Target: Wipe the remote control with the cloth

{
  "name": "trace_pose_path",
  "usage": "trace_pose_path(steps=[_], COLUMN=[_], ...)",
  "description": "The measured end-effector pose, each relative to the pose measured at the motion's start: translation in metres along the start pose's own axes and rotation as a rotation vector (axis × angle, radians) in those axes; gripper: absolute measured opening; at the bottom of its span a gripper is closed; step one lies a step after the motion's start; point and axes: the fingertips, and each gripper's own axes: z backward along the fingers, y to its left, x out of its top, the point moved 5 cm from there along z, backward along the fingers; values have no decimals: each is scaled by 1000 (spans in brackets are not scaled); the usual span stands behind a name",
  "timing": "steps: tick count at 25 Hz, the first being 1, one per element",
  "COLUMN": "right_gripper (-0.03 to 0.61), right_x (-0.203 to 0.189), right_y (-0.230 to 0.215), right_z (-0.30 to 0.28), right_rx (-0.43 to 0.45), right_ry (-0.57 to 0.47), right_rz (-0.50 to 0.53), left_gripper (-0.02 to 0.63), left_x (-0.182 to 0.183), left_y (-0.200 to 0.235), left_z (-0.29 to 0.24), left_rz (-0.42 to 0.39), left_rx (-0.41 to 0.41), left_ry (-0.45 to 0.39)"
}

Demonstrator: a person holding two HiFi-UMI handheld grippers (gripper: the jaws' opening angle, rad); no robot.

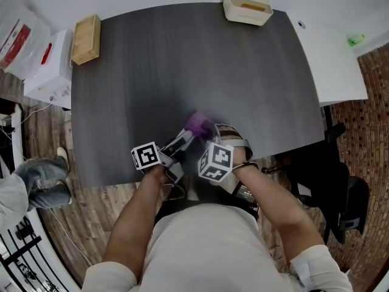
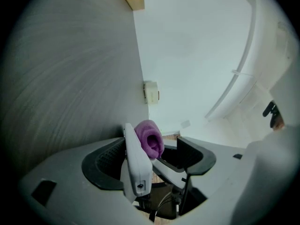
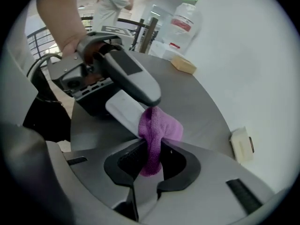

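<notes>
Worked low over the near part of the table (image 1: pixel 182 72). Clamped the remote control (image 2: pixel 136 168) in the left gripper (image 2: pixel 150 158), jaws narrowed on its body, far end poking out ahead of them. Pinched the cloth (image 3: pixel 157 130) in the right gripper (image 3: pixel 150 161), jaws tight on a fold, bunched end pressed to the remote's tip just ahead. Judged the wiping to be under way. Best done with a firm left hold, steady pressure along the whole length, then a turn for the other faces.
</notes>
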Motion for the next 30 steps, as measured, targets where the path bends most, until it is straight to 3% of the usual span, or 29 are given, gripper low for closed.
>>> trace_pose_path(steps=[11,16,18,20,21,23,24,26,27,28,30], right_gripper=[81,81,81,81,82,83,83,83,82,83,83], right_x=[43,34,25,14,9,-3,-10,-23,-29,-34,-40], right_y=[60,67,69,69,67,61,58,52,50,49,49], right_z=[29,38,42,46,48,52,54,57,57,58,58], right_rx=[202,275,295,288,278,254,242,221,212,205,199], right_ry=[-162,-172,-168,-161,-156,-145,-136,-116,-105,-95,-81], right_rz=[243,228,192,130,91,11,-27,-98,-130,-156,-192], left_gripper=[377,374,371,325,251,130,99,95,95,95,97], left_x=[6,9,12,13,12,7,3,-12,-21,-30,-43], left_y=[6,8,8,6,4,-4,-8,-14,-15,-15,-9], left_z=[5,12,12,9,8,5,2,-4,-6,-7,-6], left_rz=[13,-2,-80,-241,-362,-687,-881,-1268,-1423,-1531,-1621], left_rx=[11,49,81,150,202,313,360,422,432,429,408], left_ry=[-33,11,63,159,221,361,441,608,682,746,841])
